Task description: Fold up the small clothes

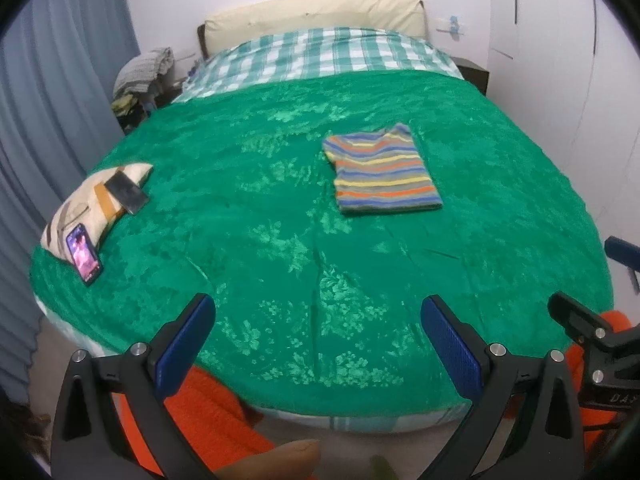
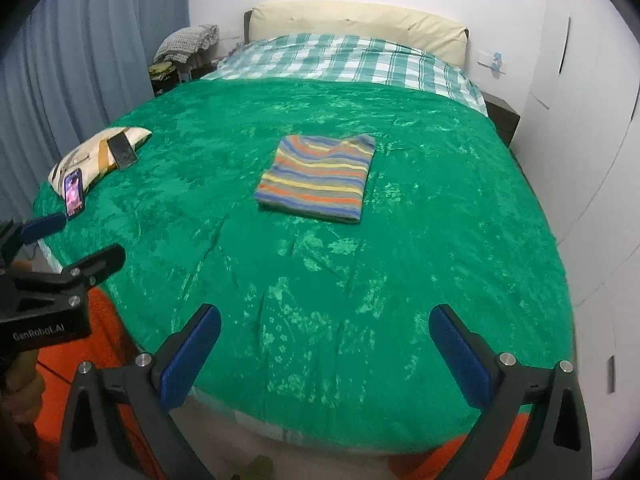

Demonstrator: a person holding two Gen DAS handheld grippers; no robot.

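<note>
The striped shirt (image 2: 318, 174) lies folded into a neat rectangle on the green blanket (image 2: 320, 280), near the middle of the bed and a little toward its head. Its bands run orange, yellow, blue and grey, the neckline turned toward the headboard, the edges squared and flat. Bare blanket surrounds it on all sides, faintly creased, with nothing between it and the grippers.

Well apart to the left, near the bed's edge, a patterned pillow (image 2: 96, 152) carries a dark phone (image 2: 123, 151) on top, and a second phone with a lit screen (image 2: 74, 194) leans against its near end. Beyond the blanket a green checked sheet (image 2: 340, 58) runs up to a cream headboard (image 2: 360, 22). Grey curtains (image 2: 80, 60) hang on the left.

The left gripper (image 1: 318, 316) and the right gripper (image 2: 325, 326) both hover over the foot of the bed, blue pads spread wide, nothing between them
</note>
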